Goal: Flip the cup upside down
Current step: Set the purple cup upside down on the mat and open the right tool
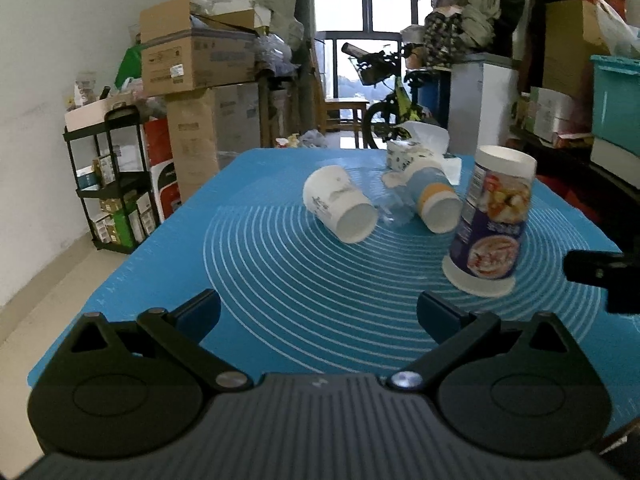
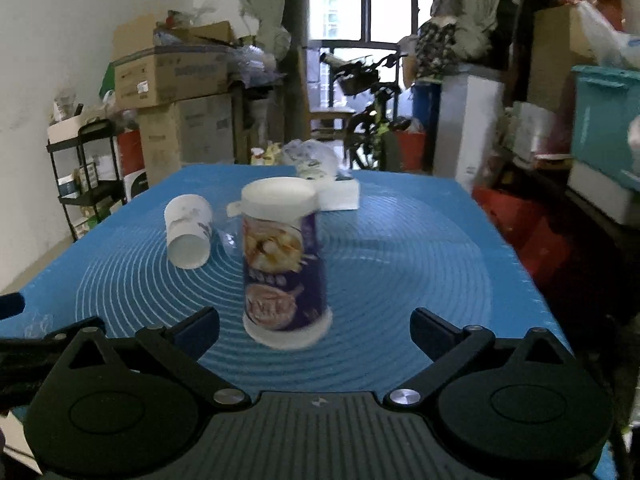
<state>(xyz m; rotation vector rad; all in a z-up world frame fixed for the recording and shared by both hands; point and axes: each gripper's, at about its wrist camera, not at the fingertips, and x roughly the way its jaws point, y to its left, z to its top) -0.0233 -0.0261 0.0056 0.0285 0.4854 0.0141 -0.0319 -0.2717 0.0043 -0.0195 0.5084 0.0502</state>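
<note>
A: Starting at the left of the printed cup (image 1: 491, 220), what lies on the blue mat (image 1: 280, 272)?

B: Farthest left is 1 white cup (image 1: 340, 209) on its side, open mouth toward the camera. Just right of it lies a clear plastic cup (image 1: 394, 210), also down. Next comes a blue-and-yellow cup (image 1: 434, 200) on its side, its mouth close to the printed cup.

A: And the printed cup itself?

B: It stands with its wide white rim down on the mat, narrow end up, slightly blurred. Behind it sits a tissue pack (image 1: 416, 152).

A: The tools?

B: The left gripper (image 1: 319, 312) has its 2 jaws spread wide with nothing between them, left of the printed cup and short of it. The right gripper (image 2: 315, 326) is likewise spread; in the right wrist view the printed cup (image 2: 283, 264) stands just ahead, between the finger lines, touched by neither.
</note>
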